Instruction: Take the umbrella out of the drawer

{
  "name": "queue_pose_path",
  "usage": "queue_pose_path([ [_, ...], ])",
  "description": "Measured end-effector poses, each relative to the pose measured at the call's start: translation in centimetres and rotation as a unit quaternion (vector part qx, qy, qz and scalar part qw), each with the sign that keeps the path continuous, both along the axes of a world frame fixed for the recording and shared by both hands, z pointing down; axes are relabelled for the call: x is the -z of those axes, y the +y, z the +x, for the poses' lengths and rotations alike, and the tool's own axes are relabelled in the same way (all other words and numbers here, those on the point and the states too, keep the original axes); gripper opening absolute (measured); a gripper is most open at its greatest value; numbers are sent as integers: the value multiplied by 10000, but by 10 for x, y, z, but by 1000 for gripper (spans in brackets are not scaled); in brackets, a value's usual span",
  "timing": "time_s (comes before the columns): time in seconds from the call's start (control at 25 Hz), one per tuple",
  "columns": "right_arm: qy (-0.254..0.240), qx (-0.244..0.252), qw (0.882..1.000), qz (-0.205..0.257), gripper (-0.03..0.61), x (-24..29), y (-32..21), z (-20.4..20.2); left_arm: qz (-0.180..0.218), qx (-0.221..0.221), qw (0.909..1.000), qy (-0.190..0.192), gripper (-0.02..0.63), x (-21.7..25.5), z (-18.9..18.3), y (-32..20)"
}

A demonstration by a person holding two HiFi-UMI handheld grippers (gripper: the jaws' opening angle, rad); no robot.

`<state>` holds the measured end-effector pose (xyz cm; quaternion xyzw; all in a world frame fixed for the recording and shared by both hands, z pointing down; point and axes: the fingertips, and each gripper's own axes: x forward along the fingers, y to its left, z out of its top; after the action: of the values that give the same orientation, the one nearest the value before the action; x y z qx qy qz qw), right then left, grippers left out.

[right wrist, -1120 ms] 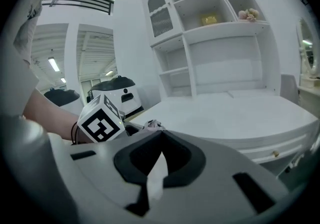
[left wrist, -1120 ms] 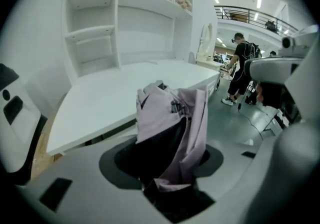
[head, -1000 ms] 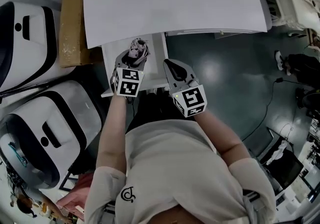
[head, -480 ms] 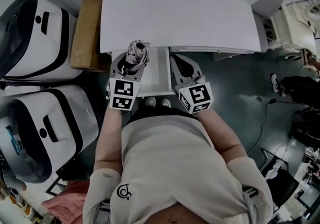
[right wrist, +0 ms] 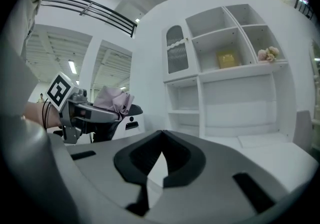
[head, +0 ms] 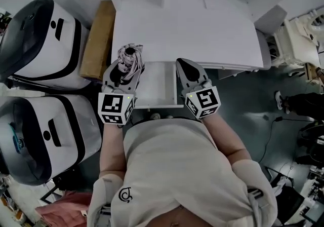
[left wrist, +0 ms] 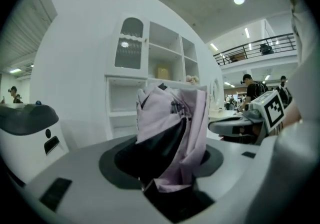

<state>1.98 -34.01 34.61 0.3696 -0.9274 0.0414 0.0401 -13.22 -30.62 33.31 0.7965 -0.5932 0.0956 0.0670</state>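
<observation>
A folded lilac umbrella with a dark lining stands up between the jaws of my left gripper, which is shut on it. It hangs in the air over the left front corner of the white desk. In the left gripper view the umbrella fills the space between the pads of the left gripper. The open white drawer lies under the desk's front edge, between both grippers. My right gripper hovers at the drawer's right side; the tips of the right gripper meet and hold nothing.
Two large white and black machines stand on the left, with a cardboard box beside the desk. A white shelf unit rises behind the desk, with a yellow box on it. People stand in the far background.
Both grippers have risen. The left one has carried the umbrella up out of the drawer toward the desk's front left corner. The right one stays shut and empty.
</observation>
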Motion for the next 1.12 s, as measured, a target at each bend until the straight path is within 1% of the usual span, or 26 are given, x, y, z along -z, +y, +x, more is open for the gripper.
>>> queue_pose_path([
  [0.12, -166, -25, 9999, -1, 6, 14, -6, 0, 203, 183, 9995, 150, 239, 15, -13, 5],
  [0.24, -155, 30, 9997, 166, 6, 25, -9, -2, 355, 347, 9986, 184, 239, 27, -21, 6],
  [0.32, -117, 57, 9997, 217, 5, 28, -10, -4, 406, 431, 9979, 254, 239, 30, -26, 5],
  [0.44, -98, 52, 9998, 161, 5, 28, -12, -6, 373, 512, 9974, 332, 239, 29, -31, 3],
  [0.6, -81, 86, 9998, 156, 5, 29, -10, -10, 342, 508, 9978, 272, 239, 28, -31, 1],
  [0.84, -79, 73, 9998, 154, 5, 28, -6, -13, 331, 436, 9981, 279, 239, 28, -30, 0],
  [1.12, -83, 54, 9998, 183, 5, 27, -2, -6, 357, 341, 9984, 270, 239, 29, -18, -1],
])
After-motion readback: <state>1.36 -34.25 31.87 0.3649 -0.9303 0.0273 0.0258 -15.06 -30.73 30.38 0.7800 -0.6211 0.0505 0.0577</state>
